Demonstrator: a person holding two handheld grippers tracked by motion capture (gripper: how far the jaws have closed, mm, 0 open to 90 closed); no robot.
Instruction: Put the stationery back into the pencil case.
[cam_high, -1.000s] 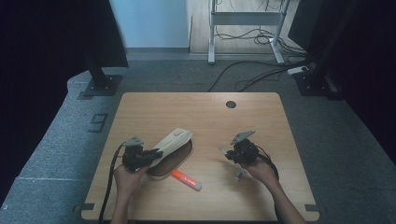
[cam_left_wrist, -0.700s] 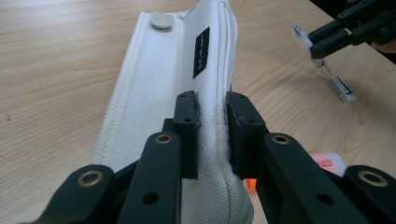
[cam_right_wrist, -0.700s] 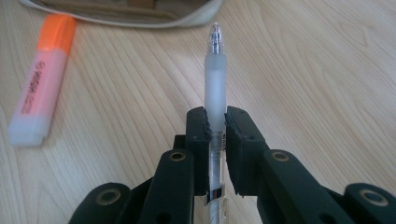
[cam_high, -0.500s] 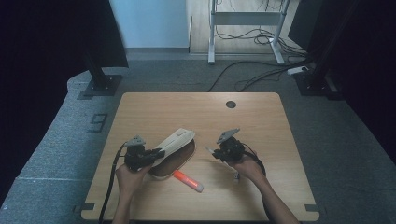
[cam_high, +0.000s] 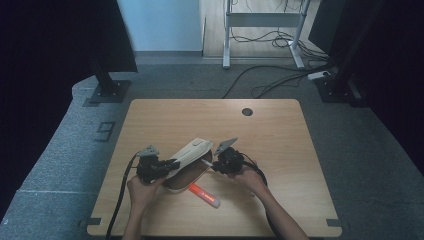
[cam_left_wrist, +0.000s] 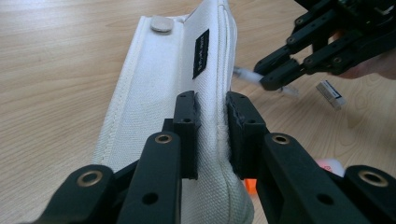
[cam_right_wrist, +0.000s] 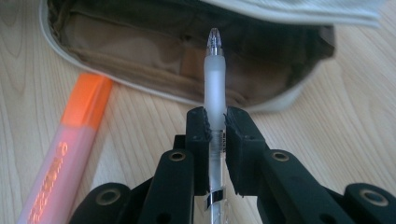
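The right gripper (cam_right_wrist: 215, 122) clamps a frosted pen (cam_right_wrist: 214, 77), its long axis running along the jaws and its tip aimed into the open pencil case (cam_right_wrist: 154, 51), whose brown interior looks bare. The left gripper (cam_left_wrist: 212, 121) pinches the case's white flap (cam_left_wrist: 159, 93), holding it raised. An orange highlighter (cam_high: 203, 194) lies on the table (cam_high: 280, 135) just beside the case.

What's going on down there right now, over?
Left gripper clamped on white canvas pencil case's flap, holding it open. Right gripper grips frosted clear pen, tip at the opening. Orange highlighter lies beside, not blocking.
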